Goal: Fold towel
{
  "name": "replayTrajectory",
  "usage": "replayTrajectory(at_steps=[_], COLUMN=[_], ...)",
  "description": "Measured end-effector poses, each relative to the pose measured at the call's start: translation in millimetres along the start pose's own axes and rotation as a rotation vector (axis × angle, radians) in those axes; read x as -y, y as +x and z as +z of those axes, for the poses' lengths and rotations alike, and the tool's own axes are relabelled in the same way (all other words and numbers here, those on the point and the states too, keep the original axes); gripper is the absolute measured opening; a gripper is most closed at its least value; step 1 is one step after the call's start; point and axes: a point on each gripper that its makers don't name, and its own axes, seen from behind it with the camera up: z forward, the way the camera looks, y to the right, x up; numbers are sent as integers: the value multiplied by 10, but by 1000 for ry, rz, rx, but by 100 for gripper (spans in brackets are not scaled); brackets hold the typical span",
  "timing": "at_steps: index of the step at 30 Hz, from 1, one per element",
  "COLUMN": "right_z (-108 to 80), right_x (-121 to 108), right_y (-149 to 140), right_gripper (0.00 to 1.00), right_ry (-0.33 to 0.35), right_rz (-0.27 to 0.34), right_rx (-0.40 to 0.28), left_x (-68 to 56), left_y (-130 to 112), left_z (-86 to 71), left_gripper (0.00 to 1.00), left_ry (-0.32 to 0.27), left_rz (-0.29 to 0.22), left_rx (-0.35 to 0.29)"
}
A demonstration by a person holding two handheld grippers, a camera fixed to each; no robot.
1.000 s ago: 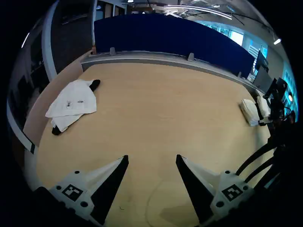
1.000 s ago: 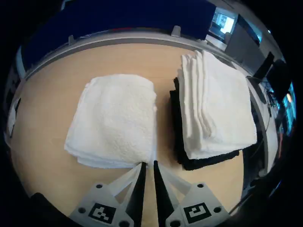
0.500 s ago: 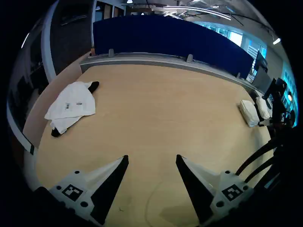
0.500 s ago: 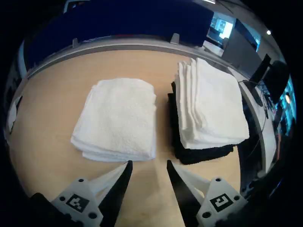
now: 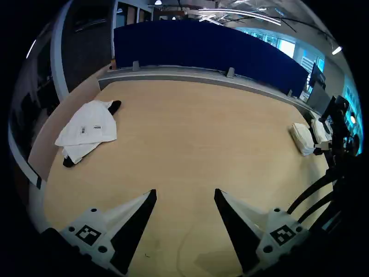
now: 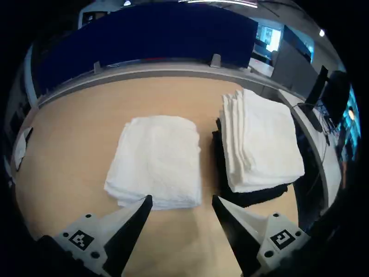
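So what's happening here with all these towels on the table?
A person is folding towels with a handheld gripper in each hand. The right gripper is open and empty, just in front of a folded white towel on the wooden table, beside a stack of folded white and black towels. The left gripper, also open, hangs over bare table, with a loose heap of unfolded cloths farther off.
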Motion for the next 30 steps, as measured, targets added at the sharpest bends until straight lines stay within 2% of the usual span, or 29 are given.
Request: replayTrajectory(at_steps=[5,12,18,21,30], right_z=[98,336,535,619,879], right_x=[127,203,283,338,344], right_y=[268,671,921,964,765], right_gripper=[100,100,100,100,100], right_ry=[32,56,80,93,90], right_rz=[9,9,3,1,19], right_rx=[-47,-90,-97,-92,-38], left_x=[14,53,93,107,144], left_y=[9,12,-4,-28,-65], left_z=[-7,-22,-46,-53,-63], left_gripper=[93,93,93,93,93], left_ry=[5,19,35,40,56], left_rz=[1,-1,-5,-8,-12], left_rx=[-1,-2,0,5,8])
